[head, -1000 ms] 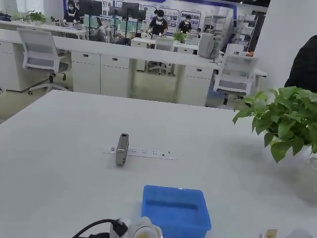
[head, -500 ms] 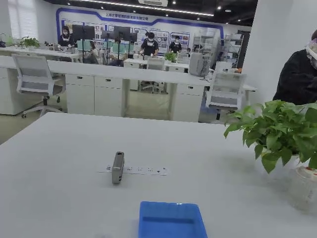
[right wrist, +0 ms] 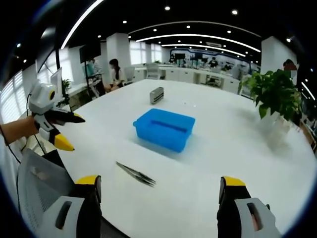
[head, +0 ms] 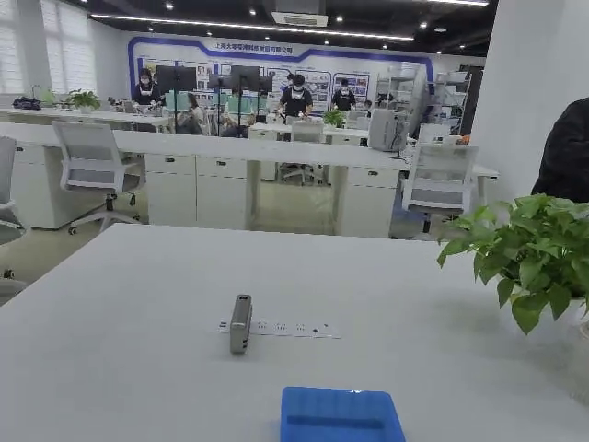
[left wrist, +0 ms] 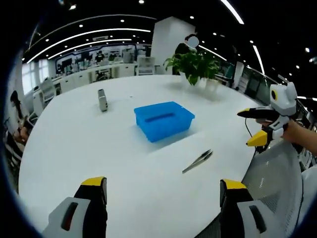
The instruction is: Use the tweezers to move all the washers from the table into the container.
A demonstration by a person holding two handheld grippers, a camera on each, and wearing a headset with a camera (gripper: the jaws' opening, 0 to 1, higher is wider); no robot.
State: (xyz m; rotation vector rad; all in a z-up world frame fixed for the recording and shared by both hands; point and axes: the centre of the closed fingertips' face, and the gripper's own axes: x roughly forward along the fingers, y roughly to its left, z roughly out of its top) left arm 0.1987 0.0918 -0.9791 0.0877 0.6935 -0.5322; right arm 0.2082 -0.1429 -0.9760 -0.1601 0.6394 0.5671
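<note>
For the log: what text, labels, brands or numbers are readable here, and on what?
No text can be read.
Blue wall banner: one line of white characters, too small and blurred to read.
Wall posters: print too small to read.
Blue container, tweezers, grey block: no markings visible.

Blue container (head: 342, 416) at lower centre on a white table (head: 120, 368); grey tweezers (left wrist: 197, 161); green-leaved plant (head: 529, 253) at right; yellow-tipped fingers (left wrist: 93, 182).
</note>
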